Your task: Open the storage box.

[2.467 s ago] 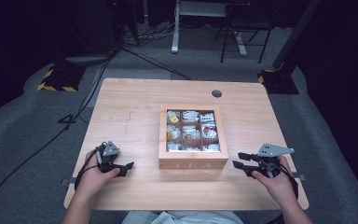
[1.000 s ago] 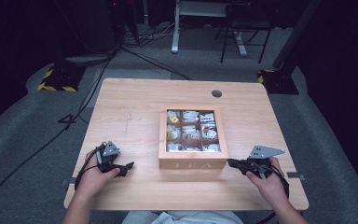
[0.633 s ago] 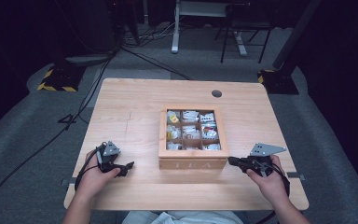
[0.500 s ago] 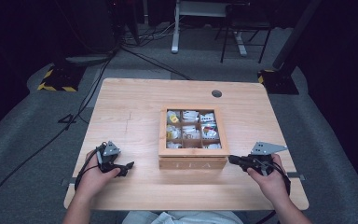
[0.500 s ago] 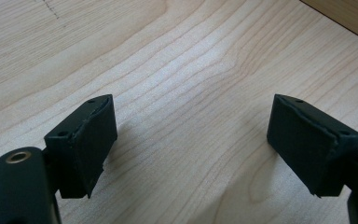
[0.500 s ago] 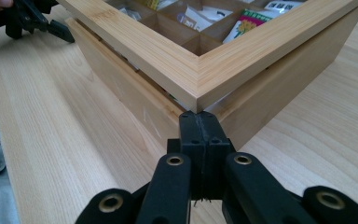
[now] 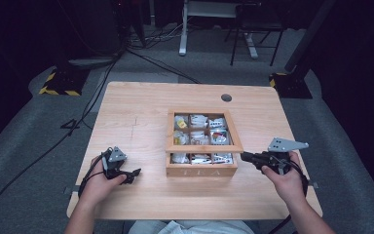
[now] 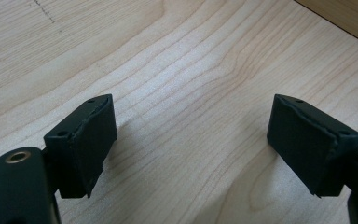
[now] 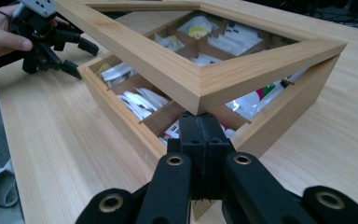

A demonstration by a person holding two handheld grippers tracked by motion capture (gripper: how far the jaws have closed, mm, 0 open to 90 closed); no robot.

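1. Right now my right tongs [image 9: 200, 135] are pressed together with nothing between them, their tips tucked under the near corner of the lid [image 9: 205, 77] and propping it up off the tea box [image 9: 121, 126].
2. So the step in hand, as I judge it, is levering the lid open; I want to lift with the tops of the closed tips, not pinch, and keep them well under the frame so it cannot slip off.
3. Next, I should sweep upward and away in an arc about the far edge, where I take the hinge to be, though I cannot see one.
4. My left tongs [image 8: 191, 140] are spread wide and hold nothing, hovering low over bare desk [image 8: 177, 56]; in the high view they sit well left of the box [image 7: 121, 170].
5. Since the box may slide or tip as the lid rises, I would bring the left tongs against its left wall to steady it.
6. Meanwhile the tea box sits mid-desk, slightly right, its compartments full of tea sachets [image 7: 199, 131].
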